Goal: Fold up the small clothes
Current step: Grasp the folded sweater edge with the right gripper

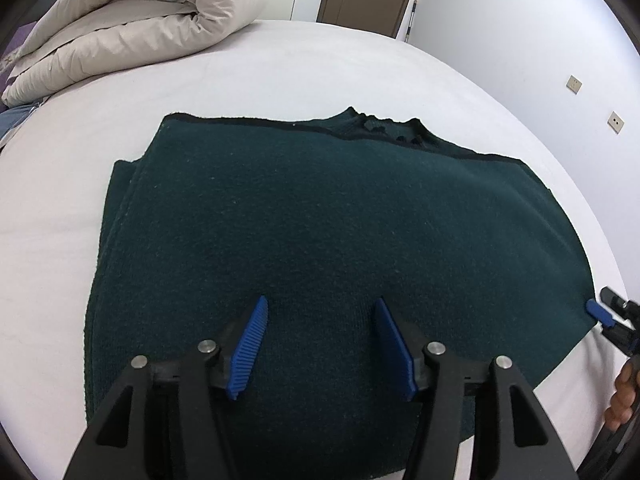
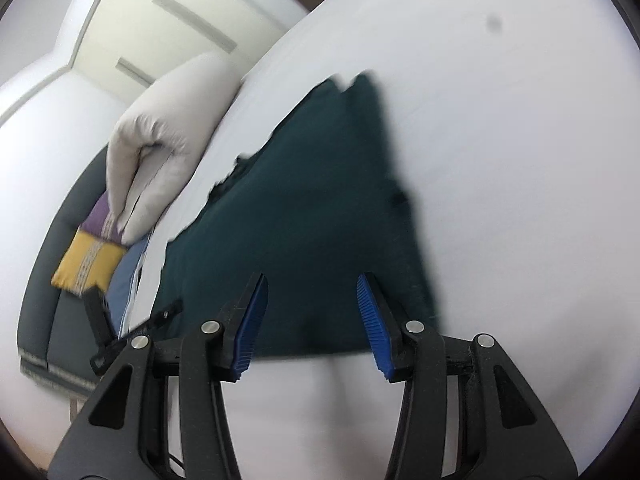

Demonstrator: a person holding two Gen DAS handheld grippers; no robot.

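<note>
On the white bed (image 1: 320, 64): a dark green sweater (image 1: 320, 208), spread flat, sides apparently already turned in. Collar (image 1: 376, 124) at the far edge, hem at the near edge, so the collar-to-hem axis running straight away from the left tongs (image 1: 320, 302).

Left tongs: wide open, holding nothing, above the near middle of the sweater, close to the hem. Cannot tell whether touching the cloth or just over it.

Right tongs (image 2: 312, 280): also wide open and empty, at the near right corner of the sweater, with the hem edge passing between the two fingers in the right wrist view. Picture blurred there, so contact not clear. In the left wrist view, only one blue pad (image 1: 598, 314) showing, just beside that same corner.

Judging from this: probably a fold of hem toward collar to come. Right tongs already near its corner; left tongs nearer the middle than the near left corner, so likely needing to go sideways to the left before closing. Risk: pinching one layer only, since the left side shows stacked layers.

No box, basket or other container in view. Beyond the sweater: a rolled beige duvet (image 1: 132, 28) and a yellow cushion (image 2: 88, 260), well apart from the work.
</note>
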